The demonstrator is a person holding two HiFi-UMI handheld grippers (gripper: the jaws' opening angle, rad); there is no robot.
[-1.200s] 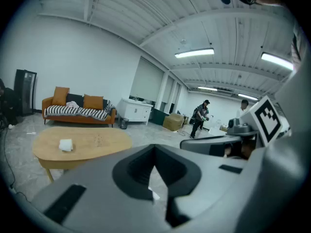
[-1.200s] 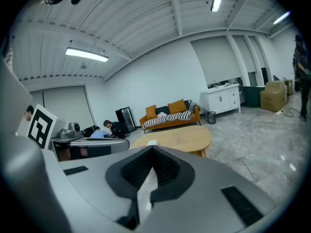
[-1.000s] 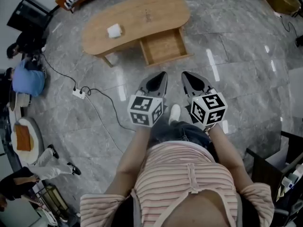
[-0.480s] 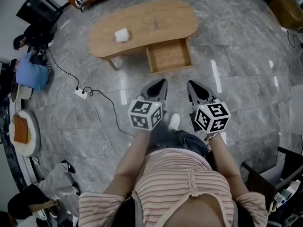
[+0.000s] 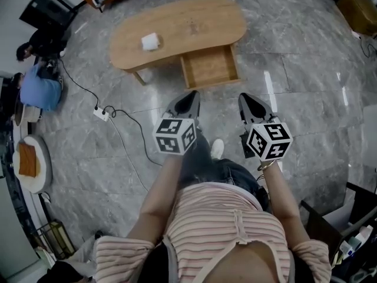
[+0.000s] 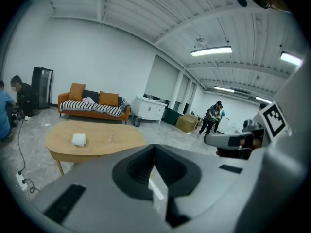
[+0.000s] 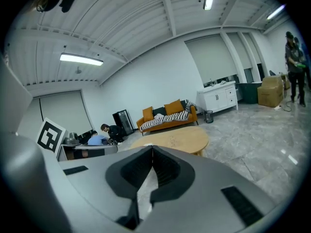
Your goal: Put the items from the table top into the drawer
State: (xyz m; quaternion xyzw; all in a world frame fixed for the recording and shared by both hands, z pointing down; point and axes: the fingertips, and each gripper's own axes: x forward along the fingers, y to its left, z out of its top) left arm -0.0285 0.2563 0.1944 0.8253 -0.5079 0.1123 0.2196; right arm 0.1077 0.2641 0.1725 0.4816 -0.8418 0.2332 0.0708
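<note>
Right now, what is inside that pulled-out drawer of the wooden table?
The drawer shows only its bare wooden bottom; nothing lies in the part that sticks out. Its rear, under the table top, is covered. The white item sits on the table top.

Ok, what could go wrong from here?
The open drawer juts from the wooden table toward the person, so a leg or gripper might knock it. The power strip and its cable lie on the floor to the left, a possible trip. The left gripper and right gripper are both shut and empty; one must open before reaching the small white object.
</note>
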